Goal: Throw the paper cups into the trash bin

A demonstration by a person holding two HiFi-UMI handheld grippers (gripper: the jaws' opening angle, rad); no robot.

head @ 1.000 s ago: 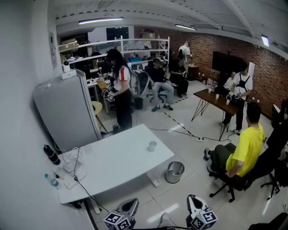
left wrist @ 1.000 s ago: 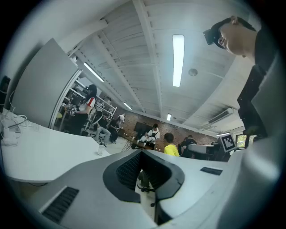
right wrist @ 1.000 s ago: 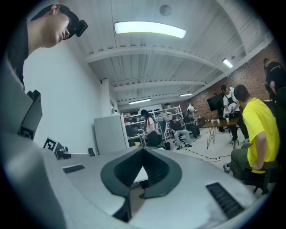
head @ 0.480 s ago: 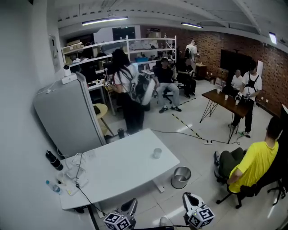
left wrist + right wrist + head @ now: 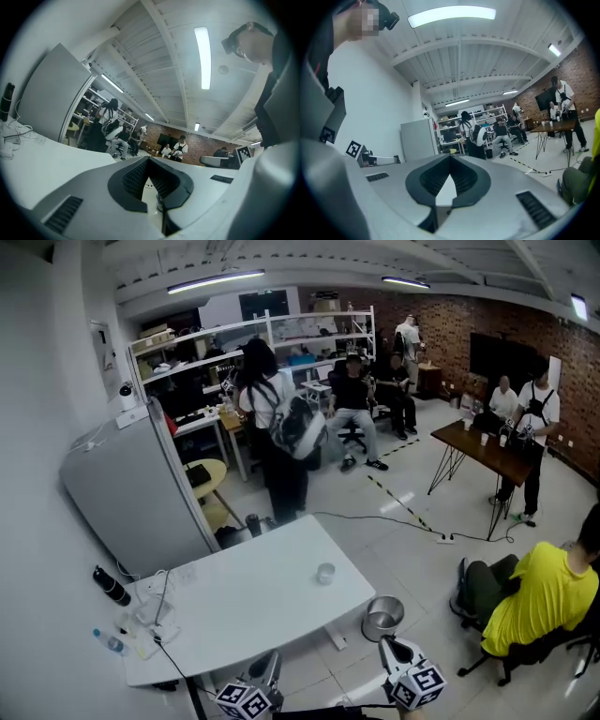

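Left gripper (image 5: 149, 160): low at the bottom edge of the head view, marker cube showing. Jaws pressed together at the tips, with nothing between them.
Right gripper (image 5: 450, 158): down at the bottom edge too, on the right. Jaws closed tip to tip, and empty as well.
Small pale paper cup (image 5: 325, 573): standing alone on the table, towards its right side, well apart from both grippers.
Round shiny metal trash bin (image 5: 382, 619): on the tiled floor just beside the table's near right corner, mouth facing up. In the head view the right gripper's nose sits just below it.
White rectangular table (image 5: 244, 610): mostly bare. White cables and small clutter are bunched at its left end.
Black bottle (image 5: 110, 586): at the table's far left, by the wall.
Tall grey cabinet (image 5: 131, 488): behind the table, on the left.
Person in a yellow shirt (image 5: 544, 601): seated on a chair at the right, beyond the bin.
Person with a backpack (image 5: 277, 432): standing past the table's far end.
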